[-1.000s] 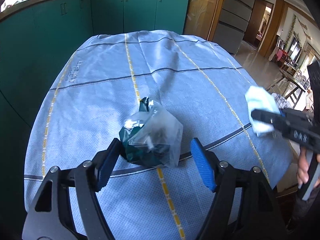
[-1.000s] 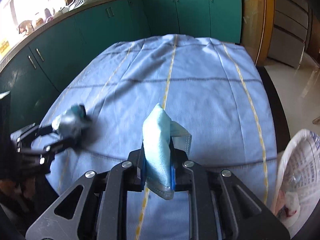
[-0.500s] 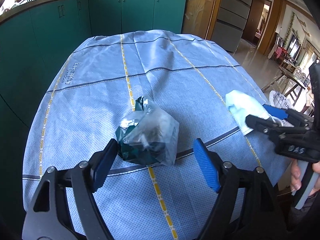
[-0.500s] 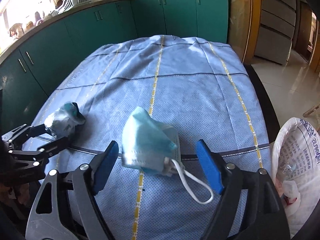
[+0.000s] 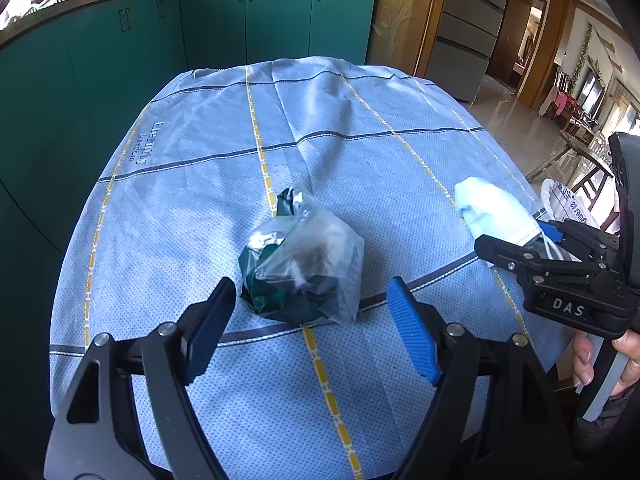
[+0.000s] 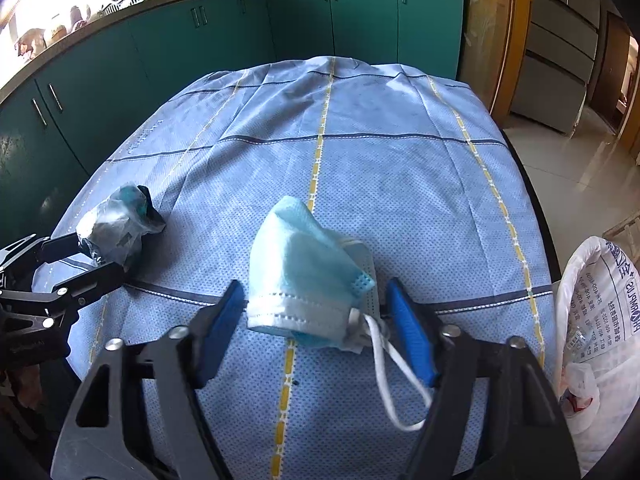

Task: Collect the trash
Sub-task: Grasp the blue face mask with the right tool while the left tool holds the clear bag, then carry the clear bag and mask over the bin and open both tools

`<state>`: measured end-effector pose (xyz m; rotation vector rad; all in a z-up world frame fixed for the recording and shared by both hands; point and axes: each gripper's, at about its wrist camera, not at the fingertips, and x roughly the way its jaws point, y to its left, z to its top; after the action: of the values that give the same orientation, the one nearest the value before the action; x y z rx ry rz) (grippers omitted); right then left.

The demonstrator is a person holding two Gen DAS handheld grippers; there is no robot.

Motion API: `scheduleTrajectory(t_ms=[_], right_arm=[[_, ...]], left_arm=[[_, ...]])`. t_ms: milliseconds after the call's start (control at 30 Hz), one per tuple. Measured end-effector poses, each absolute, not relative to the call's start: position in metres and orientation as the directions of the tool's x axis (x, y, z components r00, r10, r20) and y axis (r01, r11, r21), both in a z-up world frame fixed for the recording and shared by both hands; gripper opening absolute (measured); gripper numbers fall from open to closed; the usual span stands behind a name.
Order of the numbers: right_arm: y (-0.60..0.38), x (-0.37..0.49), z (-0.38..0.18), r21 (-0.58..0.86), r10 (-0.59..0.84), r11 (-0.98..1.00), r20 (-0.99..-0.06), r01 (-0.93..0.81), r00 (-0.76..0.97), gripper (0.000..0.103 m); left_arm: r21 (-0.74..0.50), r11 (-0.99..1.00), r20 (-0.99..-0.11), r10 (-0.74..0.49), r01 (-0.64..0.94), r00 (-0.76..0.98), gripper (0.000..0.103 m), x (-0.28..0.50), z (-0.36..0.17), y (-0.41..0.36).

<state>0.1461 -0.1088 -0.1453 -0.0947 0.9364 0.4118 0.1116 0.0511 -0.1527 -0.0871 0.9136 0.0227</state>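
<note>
A crumpled clear plastic bag with dark green wrapper inside (image 5: 302, 262) lies on the blue tablecloth (image 5: 200, 168). My left gripper (image 5: 310, 300) is open, its jaws on either side of the bag's near end. A light blue face mask (image 6: 304, 276) with a white ear loop lies on the cloth. My right gripper (image 6: 316, 304) is open around its near end. The mask (image 5: 494, 210) and right gripper (image 5: 516, 246) show at the right in the left wrist view. The bag (image 6: 116, 226) and left gripper (image 6: 86, 252) show at the left in the right wrist view.
A white trash bag (image 6: 596, 328) with printed text hangs open off the table's right edge, with litter inside. Green kitchen cabinets (image 6: 240, 32) run behind and left of the table. Tiled floor lies to the right.
My right gripper opened and let the mask drop onto the cloth, then closed in a little around it. My left gripper stayed open around the bag and drew slightly nearer.
</note>
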Motion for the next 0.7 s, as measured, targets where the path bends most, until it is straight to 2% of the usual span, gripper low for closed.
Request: scheduleTrajectory(t_ms=[167,200,467,700], right_arm=[[-0.107,0.144,-0.144,0.098,0.316,0.909,-0.796,-0.405,0.516,0.036],[-0.107,0.143,-0.143,0.095,0.315,0.909,-0.794,-0.407,0.519,0.035],[-0.112,0.137,-0.130,0.121,0.352,0.896,-0.779,-0.427,0.519,0.034],[-0.115,0.137,-0.133,0.117,0.337,0.904,-0.787,-0.411,0.516,0.034]], left_arm=[[-0.065,0.997,-0.790,-0.019,-0.053,0.613,0.082,0.111,-0.152,0.050],[-0.065,0.997,-0.790,-0.020,-0.051,0.613,0.084,0.111,-0.152,0.049],[-0.071,0.996,-0.790,-0.024,-0.053,0.613,0.090,0.113,-0.152,0.049],[-0.068,0.997,-0.813,-0.027,-0.048,0.582,0.091,0.126,-0.160,0.043]])
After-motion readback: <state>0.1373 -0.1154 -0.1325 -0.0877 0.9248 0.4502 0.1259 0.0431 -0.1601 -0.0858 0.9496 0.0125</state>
